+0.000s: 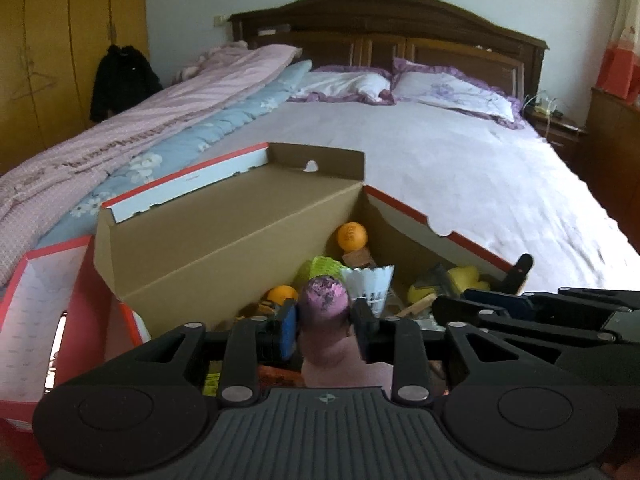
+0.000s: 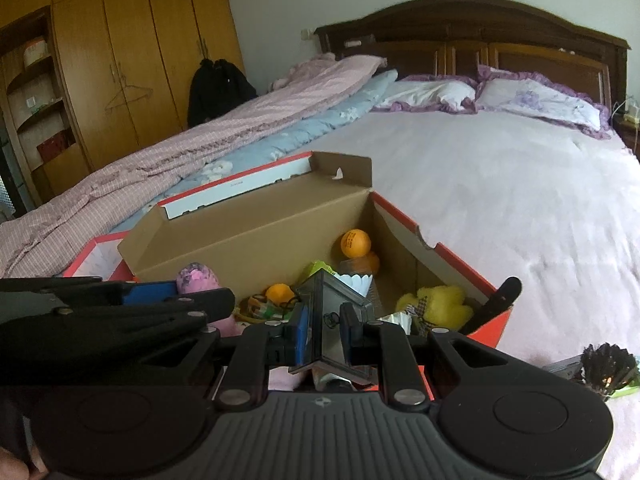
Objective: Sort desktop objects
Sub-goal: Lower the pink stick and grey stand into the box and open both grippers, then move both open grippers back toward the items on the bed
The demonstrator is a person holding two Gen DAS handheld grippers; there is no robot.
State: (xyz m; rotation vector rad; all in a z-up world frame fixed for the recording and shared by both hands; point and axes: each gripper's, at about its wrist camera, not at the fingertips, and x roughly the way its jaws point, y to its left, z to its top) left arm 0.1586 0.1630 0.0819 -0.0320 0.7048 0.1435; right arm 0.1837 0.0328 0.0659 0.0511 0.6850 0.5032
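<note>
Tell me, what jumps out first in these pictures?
An open cardboard box on a big bed, with orange balls, a shuttlecock and a yellow plush inside. Over its near end, the left hand-held gripper has a pink-topped object between its fingers, and the right hand-held gripper pinches a clear case.

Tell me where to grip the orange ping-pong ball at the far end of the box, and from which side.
Grip the orange ping-pong ball across its widest middle, coming down from above. It sits in the far corner of the cardboard box, so the walls block a level approach from behind and the right. Being round and smooth, it would probably slip from any off-centre pinch.
</note>
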